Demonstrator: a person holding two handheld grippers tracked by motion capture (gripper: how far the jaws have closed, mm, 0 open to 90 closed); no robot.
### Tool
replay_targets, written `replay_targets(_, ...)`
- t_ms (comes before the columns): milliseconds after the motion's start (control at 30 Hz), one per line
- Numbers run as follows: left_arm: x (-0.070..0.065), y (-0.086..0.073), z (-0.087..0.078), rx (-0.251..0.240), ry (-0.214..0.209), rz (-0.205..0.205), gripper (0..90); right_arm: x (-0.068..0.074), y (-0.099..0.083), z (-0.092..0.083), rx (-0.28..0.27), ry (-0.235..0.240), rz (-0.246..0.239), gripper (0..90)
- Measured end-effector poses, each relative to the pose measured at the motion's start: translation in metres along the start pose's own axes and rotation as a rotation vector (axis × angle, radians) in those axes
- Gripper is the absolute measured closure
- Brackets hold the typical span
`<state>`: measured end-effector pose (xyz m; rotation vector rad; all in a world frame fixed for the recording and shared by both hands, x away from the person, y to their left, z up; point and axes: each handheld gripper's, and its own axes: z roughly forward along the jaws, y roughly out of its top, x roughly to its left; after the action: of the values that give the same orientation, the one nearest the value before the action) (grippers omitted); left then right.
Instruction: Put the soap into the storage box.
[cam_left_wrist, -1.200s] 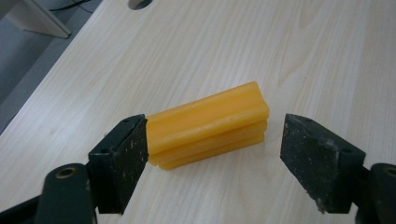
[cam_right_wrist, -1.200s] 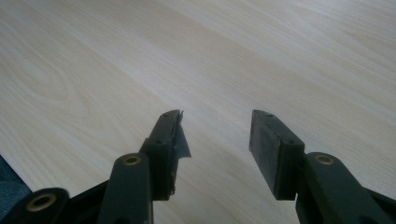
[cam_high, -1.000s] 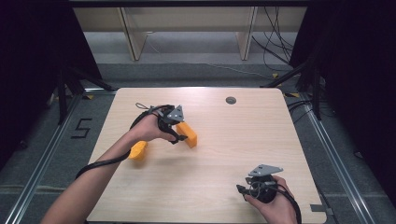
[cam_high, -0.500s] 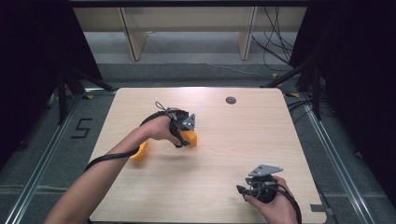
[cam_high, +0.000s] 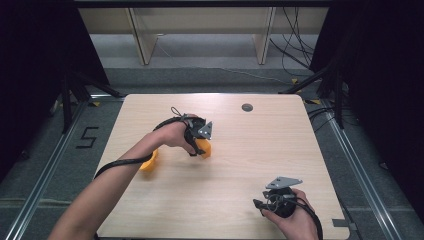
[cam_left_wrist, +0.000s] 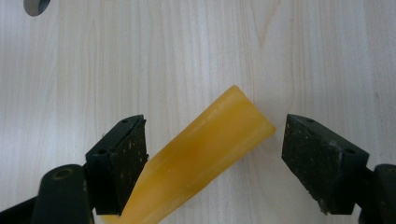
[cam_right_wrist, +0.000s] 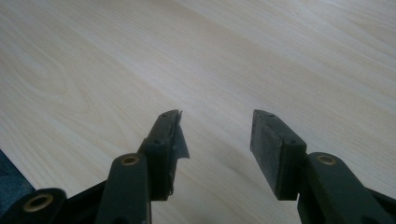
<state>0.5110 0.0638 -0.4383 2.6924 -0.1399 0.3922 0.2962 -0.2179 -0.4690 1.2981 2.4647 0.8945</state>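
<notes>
I have my left gripper (cam_left_wrist: 212, 154) spread wide around the orange wedge-shaped piece (cam_left_wrist: 201, 154) lying on the table (cam_high: 240, 200); next I squeeze. Right gripper (cam_right_wrist: 215, 135) rests open, empty.

Your table (cam_high: 230, 200) is pale wood with rounded corners; a small round grey grommet (cam_high: 247, 107) sits in its top near the far edge, right of centre. Beyond the far edge you have a grey floor (cam_high: 210, 55) with pale wooden furniture legs (cam_high: 141, 42) standing on it and black cables (cam_high: 292, 47) trailing at the right; on the floor to your left a black mark shaped like a 5 (cam_high: 88, 136) lies beside a metal rail (cam_high: 47, 172).
</notes>
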Motion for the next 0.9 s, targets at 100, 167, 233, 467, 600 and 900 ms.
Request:
replay_targets(100, 0.0, 0.0, 0.003, 0.017, -0.005, 0.013, 20.0, 0.0, 0.0, 0.0, 0.002, -0.001, 0.001, 52.8)
replay_targets(167, 0.0, 0.0, 0.006, 0.027, -0.006, 0.025, 20.0, 0.001, -0.001, -0.001, 0.014, -0.001, 0.017, 52.7)
replay_targets(233, 0.001, -0.001, 0.008, 0.027, -0.004, 0.016, 20.2, 0.0, -0.001, 0.0, 0.015, 0.001, 0.011, 52.6)
replay_targets(467, 0.001, 0.002, 0.018, 0.062, -0.021, 0.032, 21.6, -0.002, -0.001, 0.003, 0.005, 0.004, -0.031, 52.1)
replay_targets(600, 0.002, 0.002, 0.023, 0.081, -0.026, 0.043, 21.6, -0.002, -0.001, 0.003, 0.015, 0.008, -0.014, 51.9)
replay_targets(900, 0.002, 0.006, 0.029, 0.126, -0.041, 0.073, 21.8, -0.002, -0.002, 0.004, 0.025, 0.013, -0.007, 51.6)
